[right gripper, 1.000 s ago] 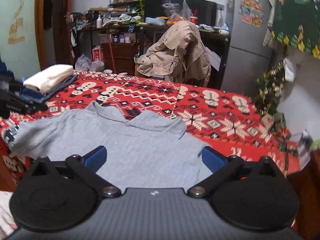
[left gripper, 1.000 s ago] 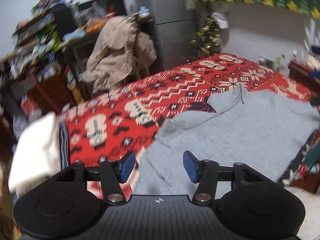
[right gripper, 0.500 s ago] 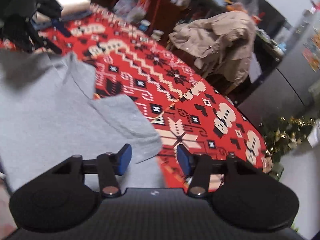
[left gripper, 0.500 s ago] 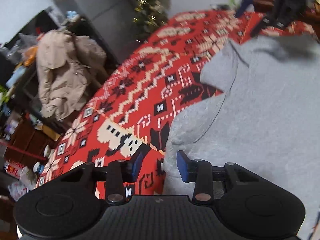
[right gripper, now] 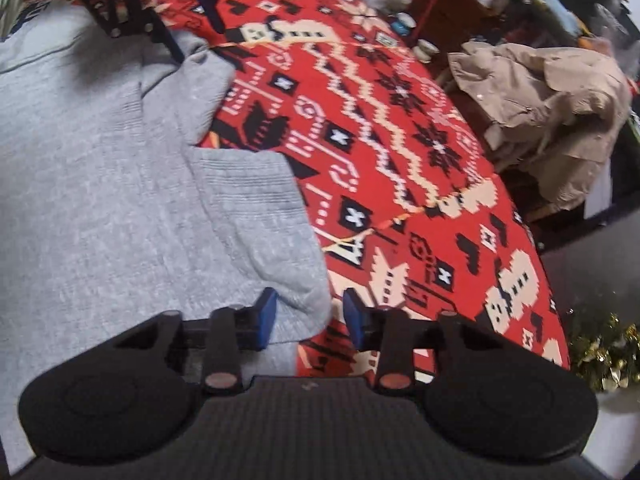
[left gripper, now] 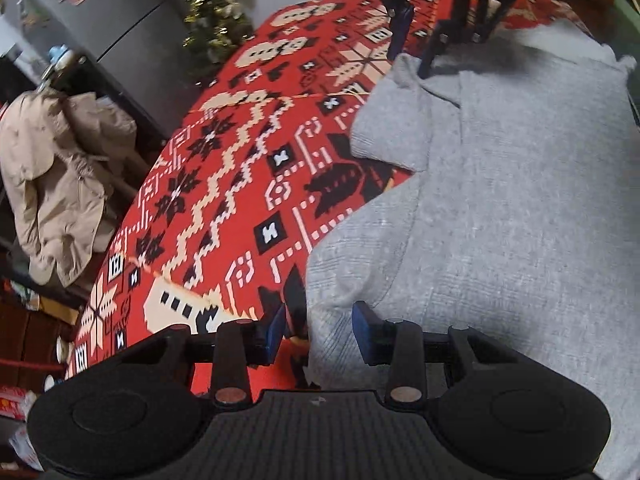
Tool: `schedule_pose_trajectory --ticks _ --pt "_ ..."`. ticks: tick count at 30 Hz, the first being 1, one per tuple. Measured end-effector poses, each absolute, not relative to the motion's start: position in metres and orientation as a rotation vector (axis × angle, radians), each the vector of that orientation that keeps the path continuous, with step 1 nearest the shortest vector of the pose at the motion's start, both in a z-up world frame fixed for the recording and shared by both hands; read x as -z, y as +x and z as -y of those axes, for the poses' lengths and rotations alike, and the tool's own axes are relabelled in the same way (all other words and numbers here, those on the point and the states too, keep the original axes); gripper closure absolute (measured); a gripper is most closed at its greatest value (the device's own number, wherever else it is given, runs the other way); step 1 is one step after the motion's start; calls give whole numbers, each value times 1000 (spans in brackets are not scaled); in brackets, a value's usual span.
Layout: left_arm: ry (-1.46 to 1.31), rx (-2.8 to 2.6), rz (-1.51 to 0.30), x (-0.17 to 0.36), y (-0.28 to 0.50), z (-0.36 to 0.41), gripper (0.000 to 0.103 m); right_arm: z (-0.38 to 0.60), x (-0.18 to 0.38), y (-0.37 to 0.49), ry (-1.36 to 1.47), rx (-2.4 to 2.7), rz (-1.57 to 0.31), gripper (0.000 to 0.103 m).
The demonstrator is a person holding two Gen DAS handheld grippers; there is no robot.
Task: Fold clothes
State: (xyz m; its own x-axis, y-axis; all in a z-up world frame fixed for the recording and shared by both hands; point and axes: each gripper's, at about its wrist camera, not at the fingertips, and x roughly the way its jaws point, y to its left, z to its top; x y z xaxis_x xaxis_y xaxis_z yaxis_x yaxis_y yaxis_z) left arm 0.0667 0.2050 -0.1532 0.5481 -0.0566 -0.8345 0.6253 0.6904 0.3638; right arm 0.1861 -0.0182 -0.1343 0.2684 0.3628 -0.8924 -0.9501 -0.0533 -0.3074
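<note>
Item one, our left gripper (left gripper: 319,330): blue pads apart and closing, with the edge of a grey sleeve between them; we cannot see the pads pressing on the cloth. It points steeply down at the sleeve end.

Item two, our right gripper (right gripper: 307,317): blue pads apart and closing, the other sleeve's cuff lying between them, nearer the left pad; no pinch shows. It also points steeply down.

Item three, the grey knit sweater (left gripper: 520,200): spread flat on the red patterned blanket (left gripper: 240,184), collar toward the far side, one sleeve at each gripper.

Item four, containers: we see none holding anything that we can tell.

Item five, seen only from the left wrist: a grey refrigerator (left gripper: 100,20) with stickers, a small tinsel-trimmed tree (left gripper: 216,12) beside it, and our right gripper from outside, at the top edge above the sweater's far sleeve. A beige jacket (left gripper: 52,184) hangs over a chair at the blanket's far edge.

Item six, seen only from the right wrist: cluttered shelves and small cups beyond the blanket, too blurred to name further; gold tinsel (right gripper: 604,356) at lower right; and our left gripper at the top left, over the sweater's opposite sleeve. The same jacket shows here at the right.
</note>
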Motion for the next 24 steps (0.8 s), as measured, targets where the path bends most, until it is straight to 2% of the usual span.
schedule_pose_trajectory --ticks 1,2,3,16,24 --pt "705 453 -923 152 67 -205 75 17 135 183 -1153 -1214 -684 85" --pt "695 456 -938 151 68 -204 89 15 136 180 -1164 -1210 -685 89" --pt "689 456 -948 150 68 -203 94 15 136 176 -1172 -1202 -679 91" --pt "642 461 -828 91 1 -181 96 58 68 112 -944 -1149 -628 94" --pt "669 539 -831 81 -45 -157 96 84 56 68 -856 -1153 -646 95"
